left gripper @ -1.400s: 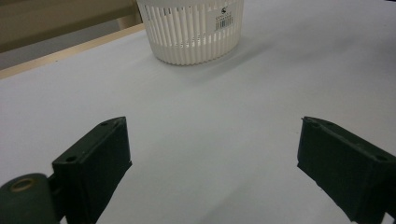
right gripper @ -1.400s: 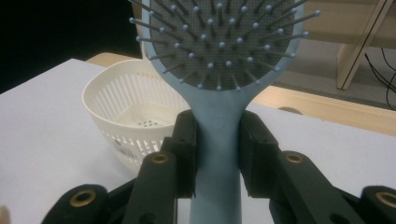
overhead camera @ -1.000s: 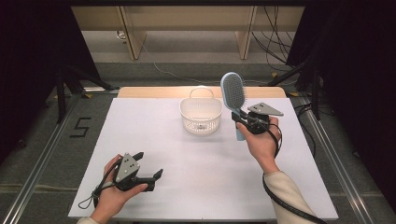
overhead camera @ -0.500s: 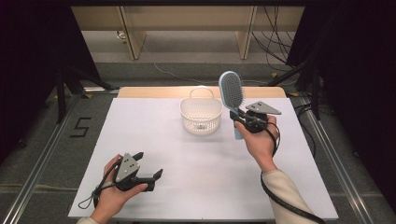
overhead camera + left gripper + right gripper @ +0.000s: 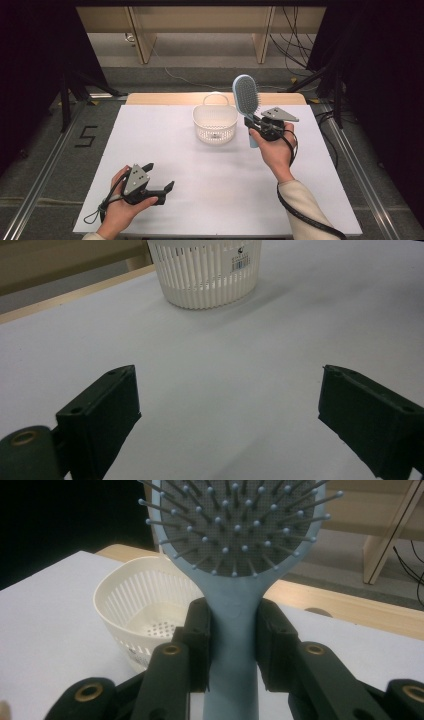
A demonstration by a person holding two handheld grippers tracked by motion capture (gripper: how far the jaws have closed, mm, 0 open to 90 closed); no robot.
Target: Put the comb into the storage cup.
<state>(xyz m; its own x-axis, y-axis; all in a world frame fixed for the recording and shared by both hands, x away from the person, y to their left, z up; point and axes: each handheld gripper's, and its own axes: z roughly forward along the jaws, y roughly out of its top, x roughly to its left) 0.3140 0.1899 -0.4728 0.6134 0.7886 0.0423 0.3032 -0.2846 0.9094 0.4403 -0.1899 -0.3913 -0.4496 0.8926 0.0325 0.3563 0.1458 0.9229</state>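
My left gripper [image 5: 161,180] sits spread and empty near the table's [image 5: 200,200] front-left edge, bare white surface stretching right. One basket [image 5: 215,122] stands mid-table toward the back. Just right of it, my right gripper [image 5: 255,125] pinches one blue hairbrush [image 5: 246,95] upright by its handle.

One hairbrush [image 5: 246,96], light blue, is counted right of centre toward the far side, and one white slatted basket [image 5: 215,125] is counted just left of it on the one white surface [image 5: 210,200]. Two claws are counted: the left claw [image 5: 161,180] at the near left, and the right claw [image 5: 252,122] at the far right. Two hands are seen, one on each claw, and one barcode sticker [image 5: 241,261] is counted on the basket's wall.
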